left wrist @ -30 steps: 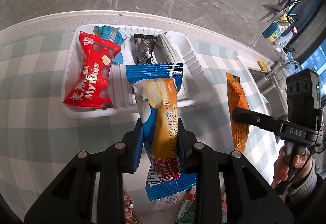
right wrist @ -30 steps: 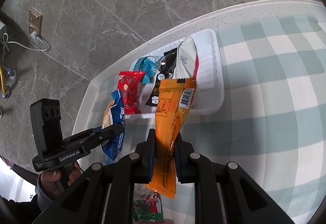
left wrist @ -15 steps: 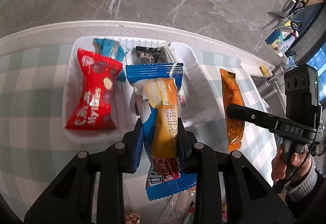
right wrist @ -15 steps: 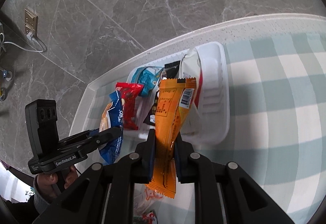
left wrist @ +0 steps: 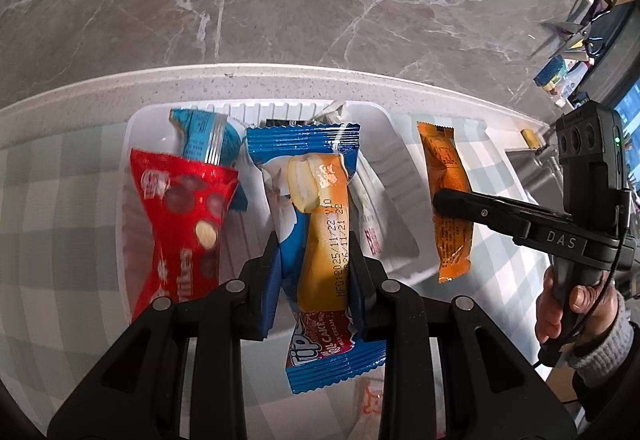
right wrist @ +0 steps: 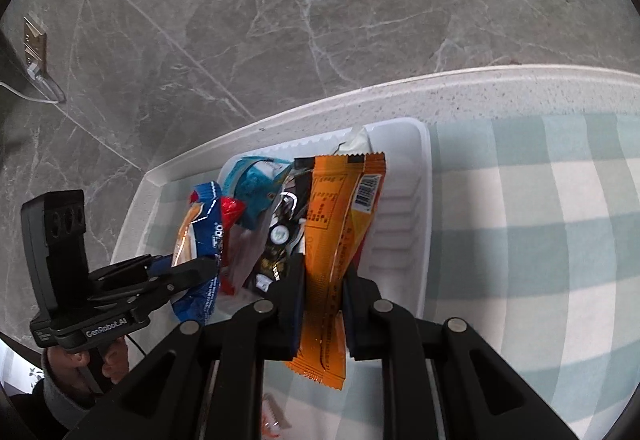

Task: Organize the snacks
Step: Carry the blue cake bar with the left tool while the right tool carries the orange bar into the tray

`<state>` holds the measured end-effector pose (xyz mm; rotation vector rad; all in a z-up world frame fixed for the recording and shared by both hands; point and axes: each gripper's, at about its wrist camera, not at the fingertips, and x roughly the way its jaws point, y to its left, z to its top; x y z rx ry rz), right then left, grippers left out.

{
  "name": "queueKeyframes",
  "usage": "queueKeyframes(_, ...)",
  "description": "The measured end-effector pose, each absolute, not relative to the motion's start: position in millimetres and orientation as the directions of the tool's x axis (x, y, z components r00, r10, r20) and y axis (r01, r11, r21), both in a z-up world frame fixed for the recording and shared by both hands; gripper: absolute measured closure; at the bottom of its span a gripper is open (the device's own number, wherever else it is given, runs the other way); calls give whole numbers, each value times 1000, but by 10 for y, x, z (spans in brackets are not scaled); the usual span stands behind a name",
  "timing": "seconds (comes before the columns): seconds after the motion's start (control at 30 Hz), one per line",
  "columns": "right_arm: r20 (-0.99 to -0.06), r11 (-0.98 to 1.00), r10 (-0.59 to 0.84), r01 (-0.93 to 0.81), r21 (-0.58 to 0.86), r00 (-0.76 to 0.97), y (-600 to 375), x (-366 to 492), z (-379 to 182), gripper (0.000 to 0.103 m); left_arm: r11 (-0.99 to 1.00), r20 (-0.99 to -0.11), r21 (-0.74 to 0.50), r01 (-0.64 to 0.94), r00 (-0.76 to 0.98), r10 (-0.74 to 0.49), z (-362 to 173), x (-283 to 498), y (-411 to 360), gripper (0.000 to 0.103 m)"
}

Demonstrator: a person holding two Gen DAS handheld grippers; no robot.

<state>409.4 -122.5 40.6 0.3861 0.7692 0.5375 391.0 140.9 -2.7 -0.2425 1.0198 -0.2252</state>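
Left wrist view: left gripper clamped mid-length on blue roll-cake pack, poised above white tray, likely ready to drop in. Right gripper pinching orange snack bar upright over tray's right edge. Red candy bag already lies inside.

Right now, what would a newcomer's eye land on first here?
Each gripper holds a snack over the white tray: the left gripper pinches a blue roll-cake packet, the right gripper an orange packet. In the tray's left half lies a bright red candy bag.
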Motion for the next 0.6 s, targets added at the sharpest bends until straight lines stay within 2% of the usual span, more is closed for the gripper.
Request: queueKeyframes(0.6,-608,855,514,-305,420,605,-1190,4495,343,83,975,-836,-200,98,503,-221,-184,4397,1322,76)
